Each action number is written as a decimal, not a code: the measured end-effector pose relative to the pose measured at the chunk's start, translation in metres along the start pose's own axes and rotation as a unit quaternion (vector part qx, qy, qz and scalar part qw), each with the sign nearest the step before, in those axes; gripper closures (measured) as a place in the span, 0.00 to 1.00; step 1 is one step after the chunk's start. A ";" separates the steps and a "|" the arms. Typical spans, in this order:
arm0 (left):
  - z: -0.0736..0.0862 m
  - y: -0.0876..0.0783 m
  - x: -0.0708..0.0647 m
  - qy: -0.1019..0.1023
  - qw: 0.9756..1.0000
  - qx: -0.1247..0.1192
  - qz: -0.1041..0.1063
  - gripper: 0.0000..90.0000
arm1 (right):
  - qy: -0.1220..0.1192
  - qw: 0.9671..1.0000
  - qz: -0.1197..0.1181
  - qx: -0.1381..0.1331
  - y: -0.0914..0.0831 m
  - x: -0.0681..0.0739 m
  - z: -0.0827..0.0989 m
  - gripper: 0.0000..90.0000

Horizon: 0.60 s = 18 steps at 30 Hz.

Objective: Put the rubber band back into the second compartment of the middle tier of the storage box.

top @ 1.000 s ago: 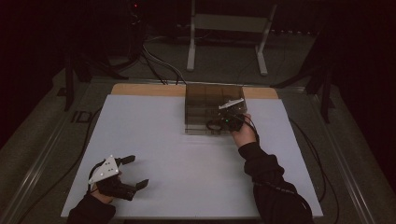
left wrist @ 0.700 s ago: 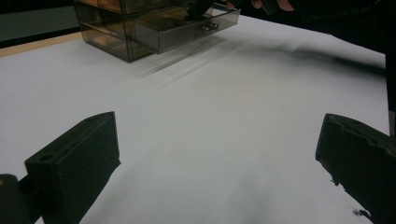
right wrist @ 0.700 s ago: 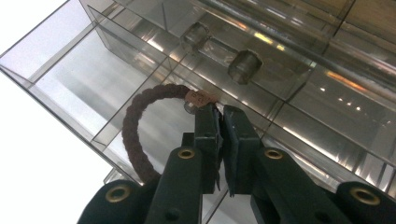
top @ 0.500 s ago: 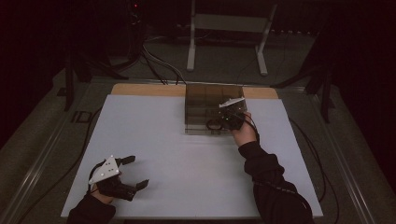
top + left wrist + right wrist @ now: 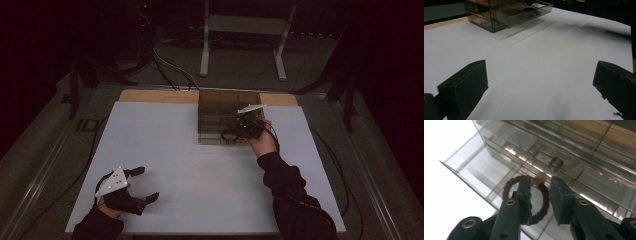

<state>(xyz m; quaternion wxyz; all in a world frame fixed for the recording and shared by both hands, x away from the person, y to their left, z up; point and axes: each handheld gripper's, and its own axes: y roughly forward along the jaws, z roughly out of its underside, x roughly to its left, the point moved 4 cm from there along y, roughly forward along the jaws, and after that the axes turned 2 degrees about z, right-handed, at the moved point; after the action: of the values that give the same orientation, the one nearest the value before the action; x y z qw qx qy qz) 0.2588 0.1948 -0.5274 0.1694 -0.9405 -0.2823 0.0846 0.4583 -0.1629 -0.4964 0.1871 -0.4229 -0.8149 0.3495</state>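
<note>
A smoky clear drawer cabinet [image 5: 220, 107] stands at the table's far middle, with its lower drawer [image 5: 471, 170] pulled out. A dark ring-shaped hair tie [image 5: 509, 186] lies in that drawer. My right gripper [image 5: 541, 200] hangs just over it, the jaws a little apart and the ring's right side between them, unclamped. From above, the hair tie [image 5: 228, 134] shows at the drawer's front beside the right gripper [image 5: 240, 130]. My left gripper [image 5: 147, 183] rests wide open at the near left of the white table [image 5: 190, 170], with nothing between its jaws.
A round knob [image 5: 555, 163] sticks out of the drawer above the open one. In the left gripper view the cabinet [image 5: 486, 15] and its open drawer [image 5: 524, 12] lie far ahead. A strip of wooden board [image 5: 155, 96] edges the table's back; a metal stand [image 5: 240, 30] is behind.
My right gripper has dipped slightly toward the open drawer with the hair tie. My left gripper has stayed where it was.
</note>
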 end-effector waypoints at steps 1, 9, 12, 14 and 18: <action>0.000 0.000 0.000 0.000 1.000 0.000 0.000 0.00 | 0.000 1.000 -0.002 -0.001 -0.001 0.001 0.000 0.71; 0.000 0.000 0.000 -0.003 1.000 -0.001 0.000 0.00 | 0.002 1.000 -0.011 -0.016 -0.009 0.006 -0.002 0.56; 0.000 0.000 0.000 0.000 1.000 -0.001 0.001 0.00 | 0.001 1.000 -0.016 -0.019 -0.012 0.010 -0.003 0.51; 0.000 0.000 0.000 -0.002 1.000 -0.002 0.000 0.00 | -0.001 1.000 -0.017 -0.023 -0.014 0.012 -0.004 0.49; 0.000 0.000 0.000 -0.001 1.000 -0.002 0.000 0.00 | 0.004 0.999 -0.024 -0.029 -0.018 0.015 -0.006 0.45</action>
<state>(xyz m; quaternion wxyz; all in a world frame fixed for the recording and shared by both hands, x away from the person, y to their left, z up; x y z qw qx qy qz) 0.2588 0.1947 -0.5269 0.1676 -0.9407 -0.2825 0.0851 0.4432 -0.1555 -0.4795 0.1859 -0.4096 -0.8340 0.3195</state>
